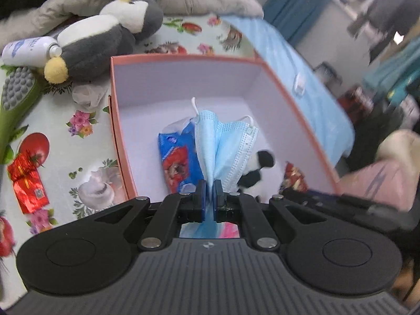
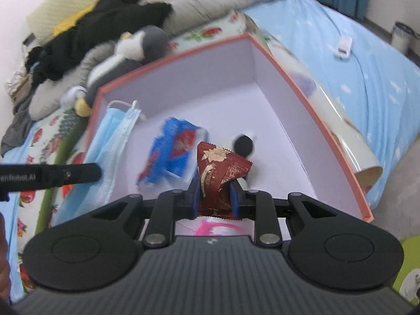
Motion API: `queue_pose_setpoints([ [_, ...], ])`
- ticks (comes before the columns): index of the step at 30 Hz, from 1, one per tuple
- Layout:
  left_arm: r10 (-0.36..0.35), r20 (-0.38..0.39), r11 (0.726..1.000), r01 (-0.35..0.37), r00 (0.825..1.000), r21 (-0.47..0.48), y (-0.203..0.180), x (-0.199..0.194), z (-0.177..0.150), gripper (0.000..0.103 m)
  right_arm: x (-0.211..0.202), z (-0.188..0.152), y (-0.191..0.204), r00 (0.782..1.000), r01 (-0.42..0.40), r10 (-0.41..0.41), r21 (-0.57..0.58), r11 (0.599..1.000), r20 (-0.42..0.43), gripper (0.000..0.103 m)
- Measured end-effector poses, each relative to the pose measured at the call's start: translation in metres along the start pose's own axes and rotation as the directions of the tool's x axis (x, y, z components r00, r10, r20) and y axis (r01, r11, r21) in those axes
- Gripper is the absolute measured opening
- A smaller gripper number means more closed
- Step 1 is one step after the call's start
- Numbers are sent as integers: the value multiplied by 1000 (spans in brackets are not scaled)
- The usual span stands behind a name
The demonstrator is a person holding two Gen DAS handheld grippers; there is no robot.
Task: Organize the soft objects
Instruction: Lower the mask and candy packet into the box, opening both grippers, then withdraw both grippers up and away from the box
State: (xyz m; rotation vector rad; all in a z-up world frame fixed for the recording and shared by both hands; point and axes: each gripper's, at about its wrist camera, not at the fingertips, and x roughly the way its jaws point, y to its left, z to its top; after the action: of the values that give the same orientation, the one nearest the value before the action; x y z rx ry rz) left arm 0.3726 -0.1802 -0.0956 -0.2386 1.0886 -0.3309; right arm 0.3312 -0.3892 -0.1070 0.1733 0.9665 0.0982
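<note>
My right view smears the blue tissue pack (image 2: 172,155), so I can't read its print. The panda toy (image 1: 256,174) sits half hidden behind my held face mask (image 1: 223,149); the room beyond the bed blurs away.

Blue face mask (image 1: 223,147) and red packet (image 2: 220,170) (both pinched) above box (image 1: 288,92).

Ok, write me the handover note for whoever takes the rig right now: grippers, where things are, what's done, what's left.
Left gripper: shut on a blue face mask, held over the box.
Right gripper: shut on a dark red packet, also over the box.
Done: blue tissue pack and small panda toy lie inside.
Left: release both; penguin plush and red packet remain on the floral cloth.
</note>
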Motion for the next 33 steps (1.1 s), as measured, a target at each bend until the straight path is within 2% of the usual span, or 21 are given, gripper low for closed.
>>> queue_pose_setpoints([
  [7,12,-17,1000,-12,1000,23,-6,11,2,7,4,-2,-11,999,23,-23,11,1000,-23,29],
  [8,20,-17,1000,-19,1000,15,-6,11,3,10,5,-1,-12,999,32,-32,12,999,-23,29],
  [11,24,-29,1000,-24,999,7,-5,11,4,37,9,-1,-16,997,68,-67,11,998,-37,38],
  [12,28,-19,999,-28,999,19,-6,9,2,38,8,-2,-16,997,72,-71,14,997,-38,43],
  [18,4,31,996,-6,1000,88,-13,-15,-12,38,-13,-12,-10,999,34,-35,21,999,31,44],
  [23,-13,105,995,2,994,103,-12,-44,-30,38,-40,-25,13,993,-2,7,-45,999,115,44],
  [33,12,295,994,-44,955,101,6,-117,-77,38,-91,-60,54,963,-61,93,-133,989,253,44],
])
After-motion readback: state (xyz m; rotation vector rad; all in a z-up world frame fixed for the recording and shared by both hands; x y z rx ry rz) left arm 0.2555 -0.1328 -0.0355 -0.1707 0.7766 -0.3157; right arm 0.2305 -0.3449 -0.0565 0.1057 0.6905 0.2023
